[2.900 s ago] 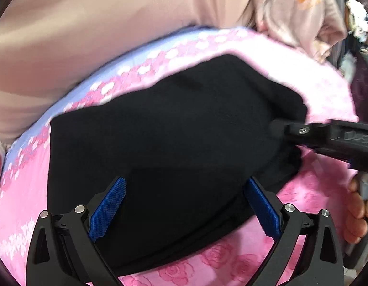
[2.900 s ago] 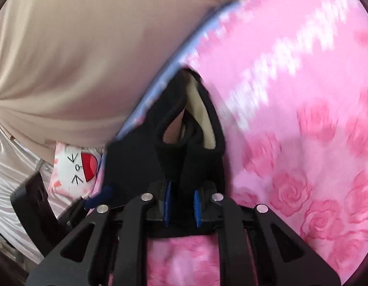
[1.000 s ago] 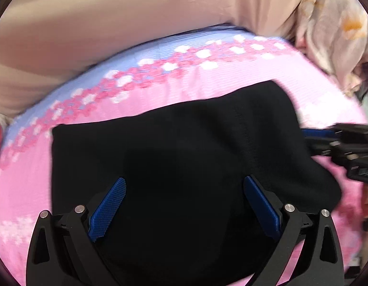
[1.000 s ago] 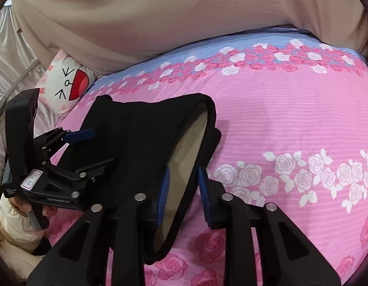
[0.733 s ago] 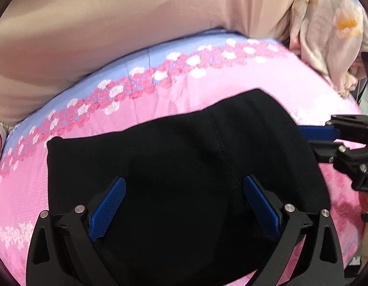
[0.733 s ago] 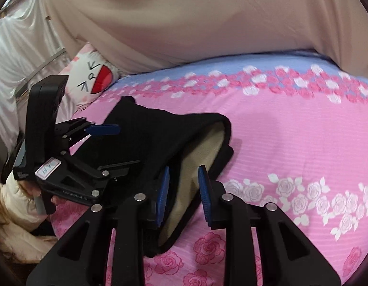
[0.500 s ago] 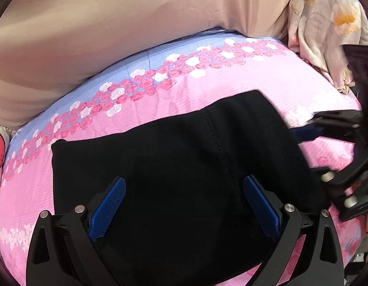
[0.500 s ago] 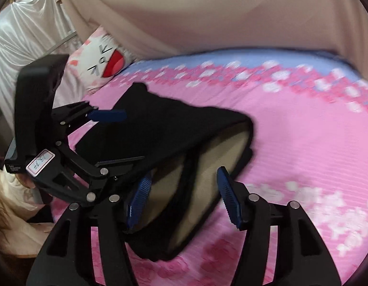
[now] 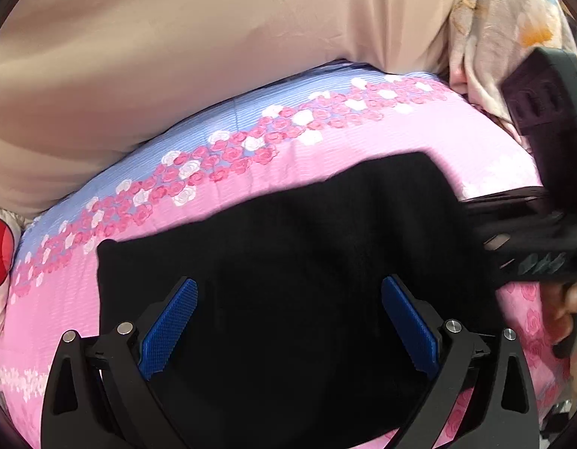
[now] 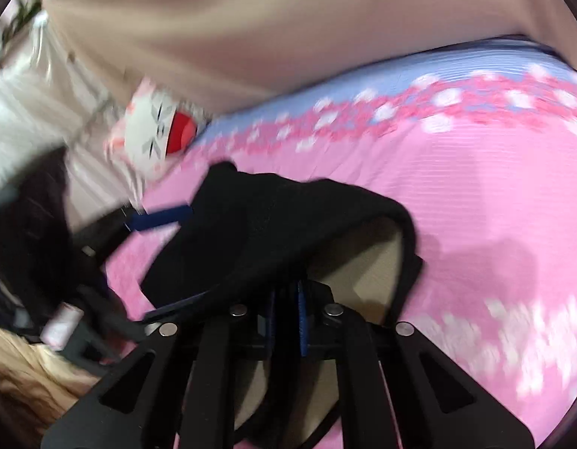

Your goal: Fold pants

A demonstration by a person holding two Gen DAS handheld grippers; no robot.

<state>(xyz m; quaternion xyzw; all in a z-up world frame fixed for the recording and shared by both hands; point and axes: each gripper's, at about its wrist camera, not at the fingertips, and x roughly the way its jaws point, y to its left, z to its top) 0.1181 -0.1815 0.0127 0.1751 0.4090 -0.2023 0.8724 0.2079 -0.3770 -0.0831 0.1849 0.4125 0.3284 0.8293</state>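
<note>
A: Where do the pants (image 9: pixel 288 262) stand in the fold?

B: They lie as a compact black block on the pink floral bedsheet (image 9: pixel 326 149), filling the lower middle of the left wrist view. That looks like at least one fold already made, though how many layers there are I cannot tell. One end gapes open toward the right wrist camera, showing a beige lining, so I judge a last fold or a tidy-up is left

A: Which way do they run?

B: In the left wrist view the long axis goes from the left edge, lower, up toward the right; the open lined end sits at the right, the closed corner at the left

A: And the grippers?

B: The left gripper (image 9: pixel 288 321) hangs over the block with its blue pads spread wide, holding nothing. The right gripper (image 10: pixel 286 321) has just been closing, and its pads are pinched nearly together on the black edge of the open end, lower middle of its own view. That frame is blurred, so the exact bite is hard to read
</note>
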